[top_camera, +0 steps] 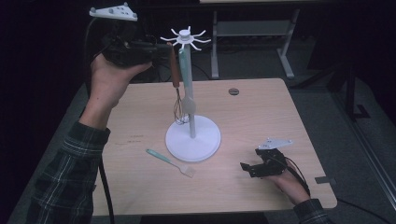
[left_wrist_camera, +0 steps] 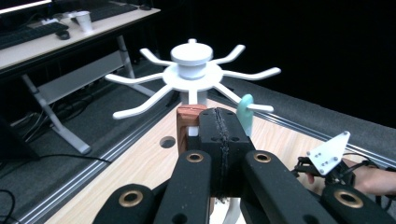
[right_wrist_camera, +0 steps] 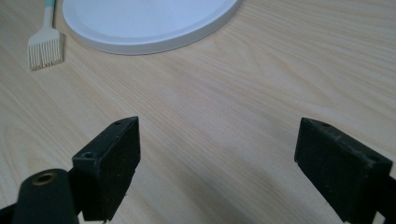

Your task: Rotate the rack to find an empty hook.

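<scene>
Beside the rack (left_wrist_camera: 191, 70), left tool (left_wrist_camera: 224, 135) pinches unlabelled whisk (top_camera: 176, 88).

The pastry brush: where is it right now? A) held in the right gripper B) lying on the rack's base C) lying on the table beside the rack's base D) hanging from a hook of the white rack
C: the pastry brush lies flat on the table, just off the rack's base; the right gripper is open and empty.

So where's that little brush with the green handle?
The brush lies flat on the table, just left of the white stand's base, in the high view.
</scene>
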Demonstrator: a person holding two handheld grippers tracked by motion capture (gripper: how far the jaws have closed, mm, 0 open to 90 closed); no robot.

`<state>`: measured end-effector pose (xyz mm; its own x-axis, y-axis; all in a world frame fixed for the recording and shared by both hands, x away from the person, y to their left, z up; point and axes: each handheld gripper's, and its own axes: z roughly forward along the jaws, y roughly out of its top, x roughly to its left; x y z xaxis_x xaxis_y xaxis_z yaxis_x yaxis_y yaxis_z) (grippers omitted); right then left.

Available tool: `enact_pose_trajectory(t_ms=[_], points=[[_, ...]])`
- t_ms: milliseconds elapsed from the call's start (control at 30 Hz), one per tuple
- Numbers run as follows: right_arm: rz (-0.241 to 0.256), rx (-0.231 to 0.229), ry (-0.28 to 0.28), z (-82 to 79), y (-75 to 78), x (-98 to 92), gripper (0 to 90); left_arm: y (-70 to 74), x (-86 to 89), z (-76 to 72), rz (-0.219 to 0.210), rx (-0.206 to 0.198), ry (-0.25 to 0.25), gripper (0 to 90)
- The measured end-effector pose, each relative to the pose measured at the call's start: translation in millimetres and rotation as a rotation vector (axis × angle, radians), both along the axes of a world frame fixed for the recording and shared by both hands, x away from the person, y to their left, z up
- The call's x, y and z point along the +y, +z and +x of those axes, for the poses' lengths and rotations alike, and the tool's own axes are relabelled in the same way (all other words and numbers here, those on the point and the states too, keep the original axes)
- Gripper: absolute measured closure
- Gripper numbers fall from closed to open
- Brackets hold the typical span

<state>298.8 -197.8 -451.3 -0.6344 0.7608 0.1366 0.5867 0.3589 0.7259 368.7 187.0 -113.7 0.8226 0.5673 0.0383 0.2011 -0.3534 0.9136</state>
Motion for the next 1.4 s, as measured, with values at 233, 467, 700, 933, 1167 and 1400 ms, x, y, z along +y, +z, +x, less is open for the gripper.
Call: enact_pose_trajectory(t_ms=[233,467,700,933,1167,1400], points=[[-0.002,0.0,-0.001,0.2,-0.1,0.0,14.5,1.5,4.6,8.3,0.003,-0.01,0.036,90.0],[-0.002,0.0,0.0,0.3,-0.2,-0.1,14.5,1.2,8.8,17.8,0.0,-0.01,0.063,90.0],[-0.002,0.0,0.001,0.4,-0.2,-0.2,14.5,1.8,11.6,26.0,0.001,-0.014,0.084,90.0],[-0.004,-0.002,0.002,0.6,-0.3,-0.2,14.5,0.4,10.3,32.3,-0.003,-0.017,0.098,90.0],[-0.001,0.0,0.002,0.9,-0.3,-0.5,14.5,-5.8,17.8,22.5,0.007,-0.017,0.1,90.0],[0.0,-0.001,0.002,0.2,-0.1,0.9,14.5,-29.2,32.4,11.2,0.015,0.009,0.111,90.0]])
